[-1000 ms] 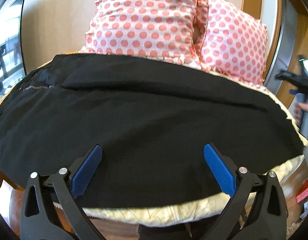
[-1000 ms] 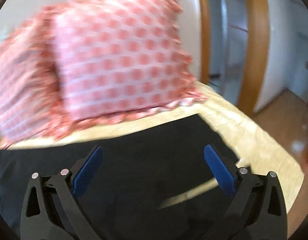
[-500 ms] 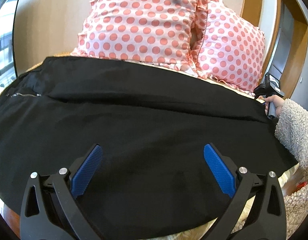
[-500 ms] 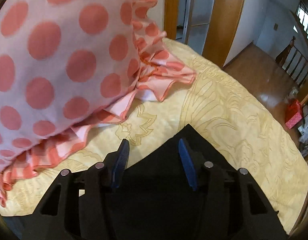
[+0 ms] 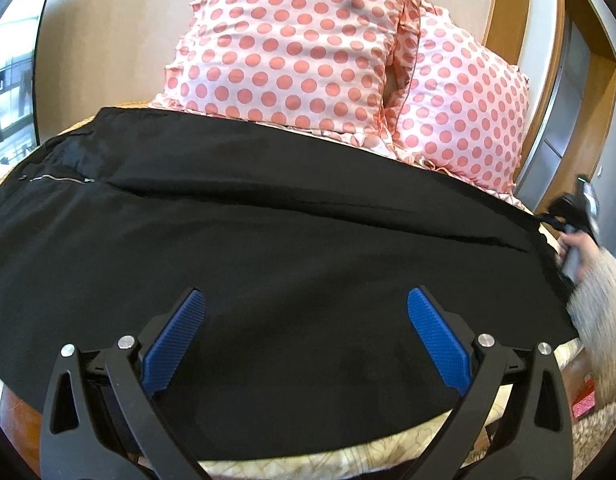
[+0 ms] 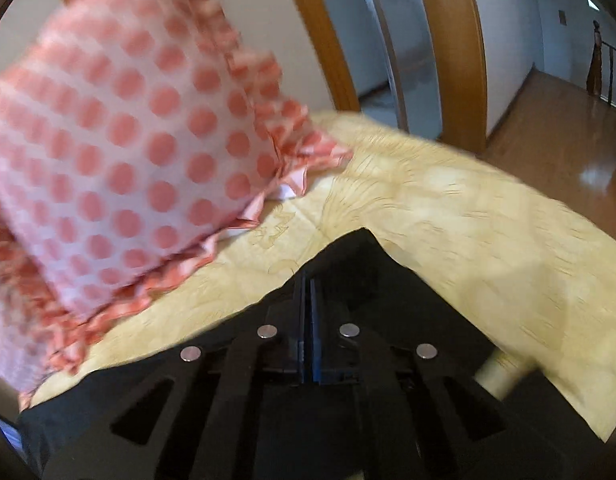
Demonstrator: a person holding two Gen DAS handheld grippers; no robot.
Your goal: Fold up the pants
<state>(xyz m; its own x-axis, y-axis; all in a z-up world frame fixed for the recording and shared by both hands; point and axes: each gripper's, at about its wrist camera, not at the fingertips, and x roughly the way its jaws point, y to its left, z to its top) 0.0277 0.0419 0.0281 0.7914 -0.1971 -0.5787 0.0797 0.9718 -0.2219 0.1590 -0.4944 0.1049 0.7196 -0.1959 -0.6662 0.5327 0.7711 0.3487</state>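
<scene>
Since half a second ago the right gripper (image 6: 308,280) has pressed its fingers together, pinching the pants (image 5: 292,264) at their far right corner; the left gripper (image 5: 304,320) hovers spread over the near middle. Black, smooth pants lie flat, long axis left to right across the bed (image 6: 448,200), below the pillows (image 5: 292,44)

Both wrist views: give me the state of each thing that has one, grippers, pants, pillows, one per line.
Left gripper: open, hovering over the pants, holding nothing.
Right gripper: shut on the pants at a far corner.
Pants: spread flat across the bed, zipper at the left end, not yet folded.
Pillows: two, propped upright side by side behind the pants.
Bedspread: lying flat under the pants.
</scene>
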